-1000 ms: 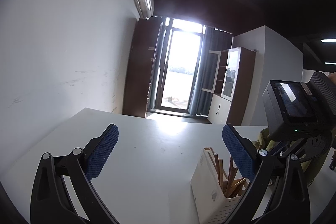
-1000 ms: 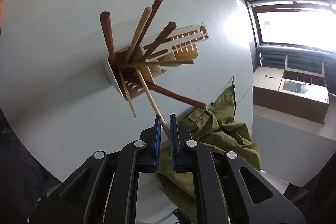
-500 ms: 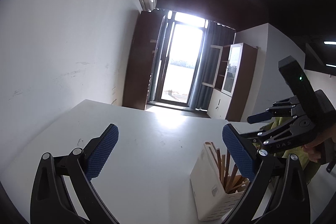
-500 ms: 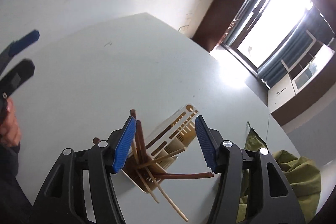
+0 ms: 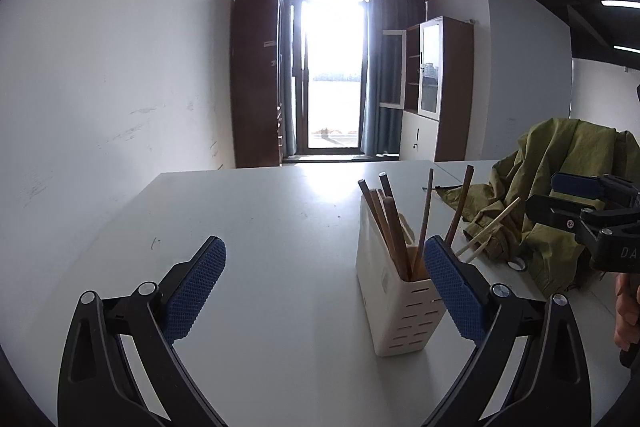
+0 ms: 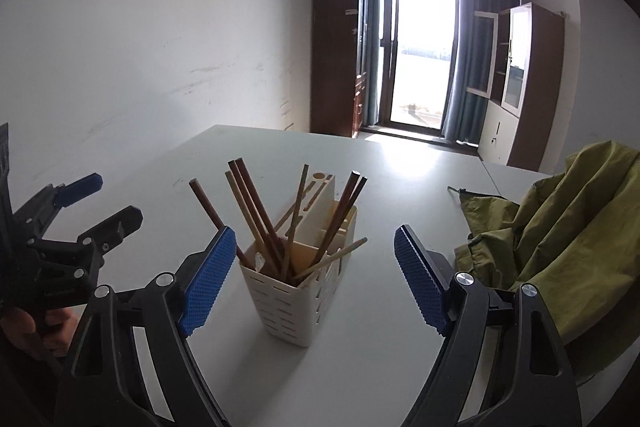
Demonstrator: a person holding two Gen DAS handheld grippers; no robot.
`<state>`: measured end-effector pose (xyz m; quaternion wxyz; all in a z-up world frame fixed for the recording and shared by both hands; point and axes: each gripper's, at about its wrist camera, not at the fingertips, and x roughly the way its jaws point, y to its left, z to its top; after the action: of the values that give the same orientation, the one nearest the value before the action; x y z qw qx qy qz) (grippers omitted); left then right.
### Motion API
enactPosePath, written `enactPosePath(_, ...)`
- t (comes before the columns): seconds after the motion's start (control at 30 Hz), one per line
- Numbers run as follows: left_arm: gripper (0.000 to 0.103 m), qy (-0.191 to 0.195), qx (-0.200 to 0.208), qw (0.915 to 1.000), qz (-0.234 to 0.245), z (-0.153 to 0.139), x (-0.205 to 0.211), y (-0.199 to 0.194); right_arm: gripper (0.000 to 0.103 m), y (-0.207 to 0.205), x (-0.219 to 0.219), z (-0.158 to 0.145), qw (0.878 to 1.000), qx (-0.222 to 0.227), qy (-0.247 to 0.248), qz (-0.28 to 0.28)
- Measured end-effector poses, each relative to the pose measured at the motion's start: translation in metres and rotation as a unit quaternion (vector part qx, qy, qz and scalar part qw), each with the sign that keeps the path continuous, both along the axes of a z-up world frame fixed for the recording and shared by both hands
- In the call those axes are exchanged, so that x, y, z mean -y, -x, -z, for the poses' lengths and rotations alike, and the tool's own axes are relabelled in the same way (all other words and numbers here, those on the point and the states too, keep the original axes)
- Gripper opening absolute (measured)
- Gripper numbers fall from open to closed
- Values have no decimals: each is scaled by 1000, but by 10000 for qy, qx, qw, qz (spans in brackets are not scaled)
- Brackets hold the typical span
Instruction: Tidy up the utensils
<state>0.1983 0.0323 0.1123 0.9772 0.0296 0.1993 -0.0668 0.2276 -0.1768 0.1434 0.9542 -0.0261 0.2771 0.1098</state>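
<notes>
While the big white table (image 6: 400, 195) is lying bare around them, all the sticks are standing in the cream holder (image 6: 296, 291), which is sitting upright near the middle of the table. A green jacket (image 6: 568, 227) is lying in a heap on the table's right side, just beside the holder but not touching it, as far as the right wrist view shows.

The right gripper (image 6: 314, 279) is pointing at the holder with its blue pads spread wide. Its jaws have just been opening, and nothing is being pinched between them; the holder is only showing behind the gap. The left gripper (image 5: 324, 287) is hanging over the bare table to the left of the holder, with its pads spread wide too and nothing in them.

The chopsticks (image 6: 256, 211) are leaning every which way in the holder, dark ones and pale ones mixed. One pale chopstick (image 6: 336, 259) is tipping far out over the rim.

It looks like the putting-in step is just finishing, since no sticks are showing loose on the table. The next move is likely calling for a check for stray sticks, or a gentle push to stand the tipping one up straighter without knocking the holder over.
</notes>
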Motion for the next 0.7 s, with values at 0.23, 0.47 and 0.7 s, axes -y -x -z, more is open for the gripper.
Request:
enactPosePath(0.23, 97, -236, -251, 9994, -12, 10, 9, 38, 85, 43, 13, 6, 9995, 232, 54, 215)
enactPosePath(0.47, 97, -402, -275, 9988, 25, 7, 21, 67, 85, 85, 17, 10, 9997, 240, 58, 79)
enactPosePath(0.7, 97, -476, -363, 9982, 2, 12, 23, 78, 85, 108, 15, 23, 9999, 140, 60, 56)
